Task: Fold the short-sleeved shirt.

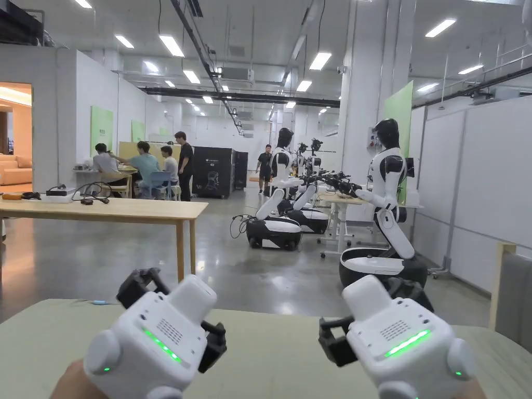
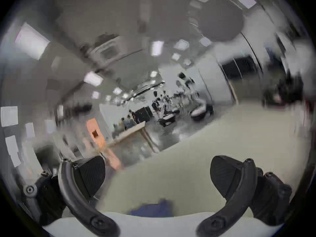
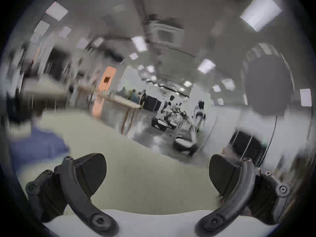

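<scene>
We hold the left gripper (image 1: 171, 317) at the lower left of the head view and the right gripper (image 1: 374, 311) at the lower right, both above the pale green table (image 1: 270, 353). Both have their jaws spread wide with nothing between them. A blurred blue cloth (image 3: 37, 143), apparently the shirt, lies on the table at the left of the right gripper view.

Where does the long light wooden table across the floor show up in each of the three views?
Head view: light wooden table, left, mid-height.
Left gripper view, centre-left, tilted and blurred.
Right gripper view, centre-left, blurred.
Shared landmark: black cabinet, just right of it.
</scene>
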Action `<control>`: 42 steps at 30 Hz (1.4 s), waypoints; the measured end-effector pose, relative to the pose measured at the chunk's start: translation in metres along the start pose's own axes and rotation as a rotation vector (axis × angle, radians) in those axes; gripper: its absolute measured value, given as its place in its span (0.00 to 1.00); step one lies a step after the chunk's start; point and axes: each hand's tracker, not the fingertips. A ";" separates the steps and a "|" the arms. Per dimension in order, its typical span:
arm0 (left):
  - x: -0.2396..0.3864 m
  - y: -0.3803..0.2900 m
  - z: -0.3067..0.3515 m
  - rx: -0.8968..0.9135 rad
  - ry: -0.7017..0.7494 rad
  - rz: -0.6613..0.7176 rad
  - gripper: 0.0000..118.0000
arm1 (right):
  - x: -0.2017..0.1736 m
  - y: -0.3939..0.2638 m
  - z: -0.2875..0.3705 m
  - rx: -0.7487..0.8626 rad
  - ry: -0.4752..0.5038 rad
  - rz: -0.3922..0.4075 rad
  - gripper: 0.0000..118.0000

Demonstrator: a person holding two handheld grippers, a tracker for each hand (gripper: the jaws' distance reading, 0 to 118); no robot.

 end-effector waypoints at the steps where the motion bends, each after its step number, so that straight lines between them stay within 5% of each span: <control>1: 0.010 0.000 -0.002 -0.017 0.009 -0.182 1.00 | -0.014 -0.003 -0.001 0.012 -0.006 0.210 1.00; 5: 0.066 -0.032 -0.016 -0.057 0.071 -0.972 1.00 | -0.081 -0.054 -0.003 0.052 0.009 1.184 1.00; 6: 0.079 -0.044 -0.017 -0.060 0.054 -1.112 1.00 | -0.091 -0.067 -0.005 0.046 0.019 1.303 1.00; 7: 0.087 -0.053 -0.017 -0.060 0.034 -1.203 1.00 | -0.095 -0.082 -0.011 0.017 0.079 1.330 1.00; 8: 0.092 -0.063 -0.017 -0.041 0.003 -1.209 1.00 | -0.097 -0.086 -0.013 -0.025 0.119 1.302 1.00; 10: 0.089 -0.057 -0.014 -0.044 -0.054 -0.975 1.00 | -0.088 -0.077 -0.019 -0.077 0.083 1.042 1.00; 17: -0.030 -0.014 -0.011 0.061 -0.144 0.593 1.00 | 0.033 -0.015 0.000 -0.043 0.054 -0.516 1.00; 19: -0.043 -0.021 -0.008 0.108 -0.101 0.867 1.00 | 0.054 -0.020 0.006 0.005 0.052 -0.834 1.00; 20: -0.042 -0.022 -0.004 0.124 -0.085 0.904 1.00 | 0.056 -0.023 0.010 0.027 0.032 -0.913 1.00; 24: -0.020 -0.017 -0.006 0.104 -0.024 0.824 1.00 | 0.043 -0.024 0.010 0.014 0.008 -0.871 1.00; 39: -0.016 -0.009 -0.004 0.079 -0.046 0.917 1.00 | 0.022 -0.021 0.005 -0.042 0.004 -0.797 1.00; 41: -0.015 -0.008 -0.005 0.075 -0.046 0.912 0.85 | 0.022 -0.021 0.005 -0.038 0.005 -0.792 0.92; 42: -0.014 -0.008 -0.005 0.072 -0.050 0.910 0.55 | 0.022 -0.021 0.005 -0.038 0.001 -0.789 0.67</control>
